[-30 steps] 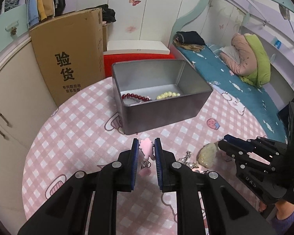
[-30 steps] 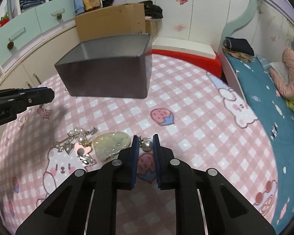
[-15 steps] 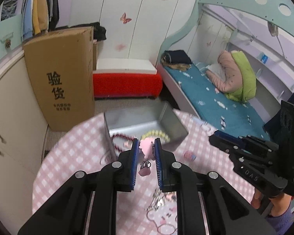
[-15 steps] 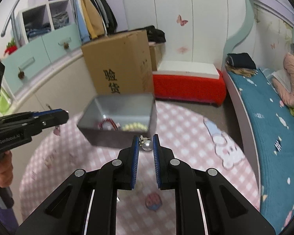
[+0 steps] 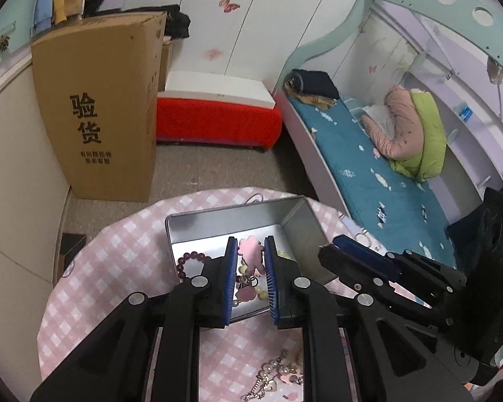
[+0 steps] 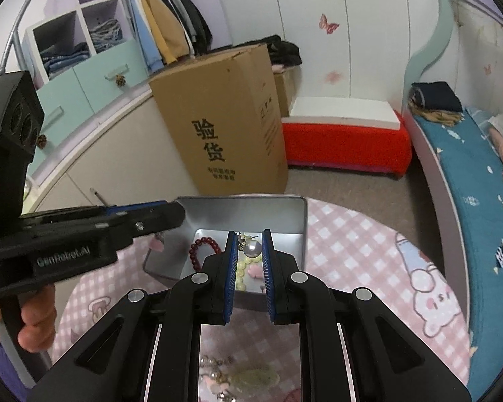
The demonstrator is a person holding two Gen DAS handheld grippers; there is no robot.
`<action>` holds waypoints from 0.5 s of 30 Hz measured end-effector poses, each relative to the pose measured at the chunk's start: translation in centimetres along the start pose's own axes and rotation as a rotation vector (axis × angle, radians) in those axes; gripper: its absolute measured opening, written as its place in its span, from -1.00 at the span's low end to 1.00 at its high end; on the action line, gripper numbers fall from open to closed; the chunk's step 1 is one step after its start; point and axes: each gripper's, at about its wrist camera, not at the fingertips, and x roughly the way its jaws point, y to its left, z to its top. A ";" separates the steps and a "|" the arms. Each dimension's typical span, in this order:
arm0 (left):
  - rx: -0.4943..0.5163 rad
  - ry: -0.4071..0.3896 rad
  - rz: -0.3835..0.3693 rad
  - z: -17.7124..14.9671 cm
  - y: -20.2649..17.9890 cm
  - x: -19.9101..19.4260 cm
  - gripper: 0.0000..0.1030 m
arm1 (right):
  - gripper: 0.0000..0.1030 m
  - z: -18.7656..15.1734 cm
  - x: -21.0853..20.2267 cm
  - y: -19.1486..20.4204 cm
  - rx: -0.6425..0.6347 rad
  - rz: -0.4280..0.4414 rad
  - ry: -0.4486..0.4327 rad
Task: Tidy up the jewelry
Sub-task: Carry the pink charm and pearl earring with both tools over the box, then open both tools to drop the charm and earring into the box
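A grey metal tin (image 5: 301, 217) (image 6: 295, 214) stands open on the pink checked table. Inside lie a dark red bead bracelet (image 5: 187, 261) (image 6: 201, 248) and a pale yellow bead bracelet (image 6: 243, 268). My left gripper (image 5: 249, 251) is shut on a pink charm (image 5: 250, 251) with a small pendant hanging below, held over the tin. My right gripper (image 6: 248, 244) is shut on a pearl earring (image 6: 252, 249), also over the tin. Each gripper shows in the other's view, the right one (image 5: 332, 251) beside the tin, the left one (image 6: 181, 216) at the tin's left rim.
Loose jewelry lies on the table near me: a pearl chain with heart charms (image 5: 275, 375) and a pale green jade piece (image 6: 251, 378). Beyond the table are a cardboard box (image 5: 100, 110), a red bench (image 5: 218, 120) and a bed (image 5: 369, 154).
Both grippers have lifted off the table with their pieces and moved forward over the open tin. The view has tilted down into the tin.
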 end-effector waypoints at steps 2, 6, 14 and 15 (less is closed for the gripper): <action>-0.002 0.015 0.006 -0.2 0.2 0.7 -0.72 | -0.71 0.0 0.8 -0.1 0.004 0.001 0.013; 0.001 0.034 0.021 -0.5 0.4 1.8 -0.72 | -0.71 -0.3 1.8 -0.3 0.008 0.001 0.032; 0.000 0.049 0.037 -1.0 0.9 2.5 -0.71 | -0.71 -0.5 3.1 -0.4 0.009 0.004 0.055; 0.002 0.049 0.037 -1.0 0.9 2.5 -0.71 | -0.71 -0.6 3.2 -0.3 0.010 0.004 0.057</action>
